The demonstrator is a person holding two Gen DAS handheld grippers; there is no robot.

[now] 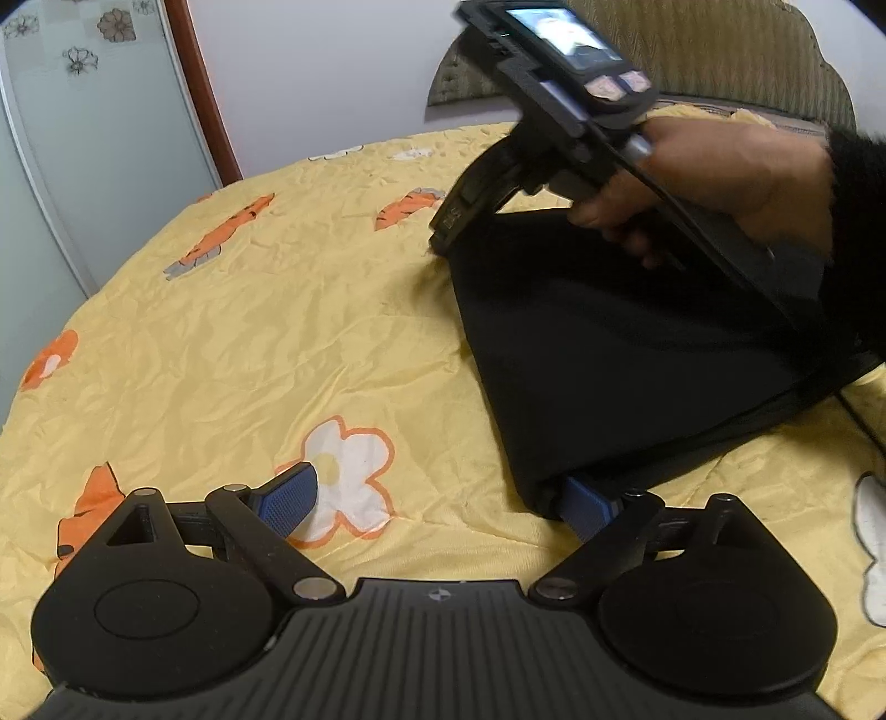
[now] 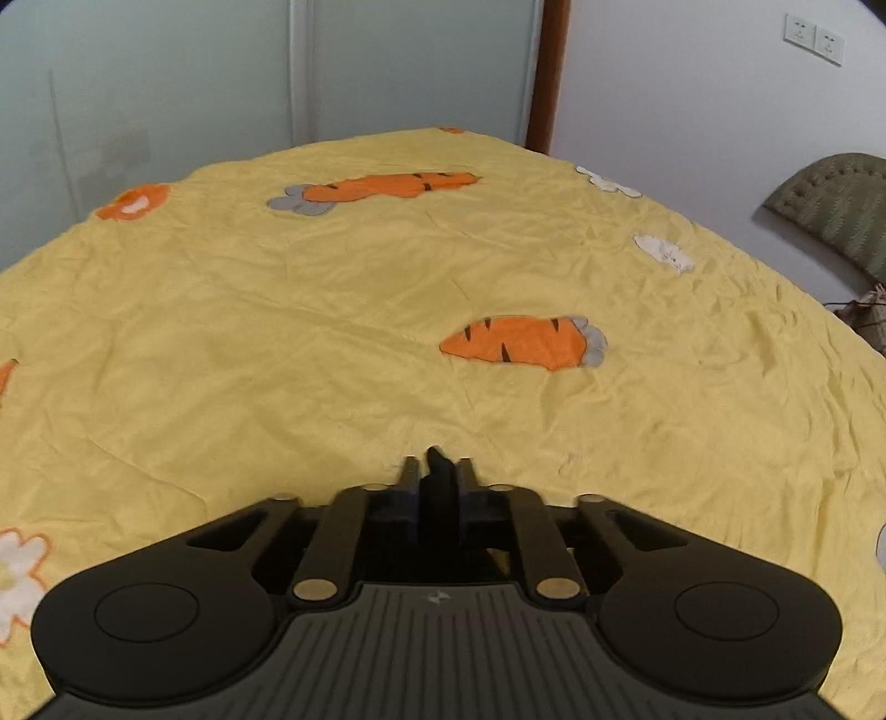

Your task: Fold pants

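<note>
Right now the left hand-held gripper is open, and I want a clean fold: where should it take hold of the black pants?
Probably the near corner of the black pants, beside the left hand-held gripper. It rises slightly off the yellow bedspread, and one blue finger is already at its edge. Come in low from the left, sliding that finger under. The right hand-held gripper pinches the far corner.

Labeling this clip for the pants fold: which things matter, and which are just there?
In the job: black pants; right gripper, shut on them; left gripper, open at their near corner.
Just there: yellow carrot-print bedspread; green headboard; wall sockets.
</note>
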